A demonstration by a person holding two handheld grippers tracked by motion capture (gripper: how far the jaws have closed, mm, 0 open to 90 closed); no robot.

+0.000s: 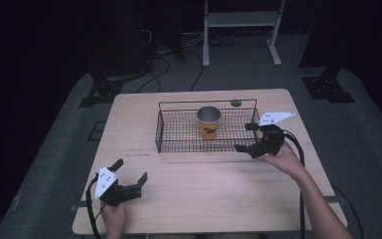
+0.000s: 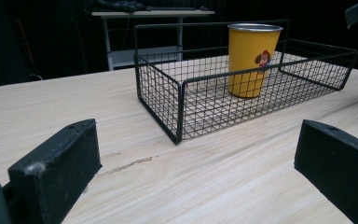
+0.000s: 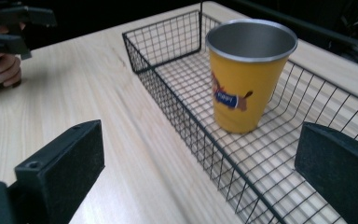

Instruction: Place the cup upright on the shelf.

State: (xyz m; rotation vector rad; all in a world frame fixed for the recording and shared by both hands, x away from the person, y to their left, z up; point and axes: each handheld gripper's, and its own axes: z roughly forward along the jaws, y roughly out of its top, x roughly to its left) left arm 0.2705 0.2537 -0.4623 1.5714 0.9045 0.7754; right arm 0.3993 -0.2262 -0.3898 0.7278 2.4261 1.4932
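Dark studio, pale wooden table: a yellow cup stands upright inside the wire basket, ungrasped. Right gripper hovers open at the basket's edge; left gripper waits open, well apart.

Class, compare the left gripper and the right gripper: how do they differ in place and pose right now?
The left gripper sits near the table's front edge, far from the wire basket; the right gripper is at the basket's right end. The left gripper aims from afar at the yellow cup; the right gripper is close beside it. Both are open and hold nothing.
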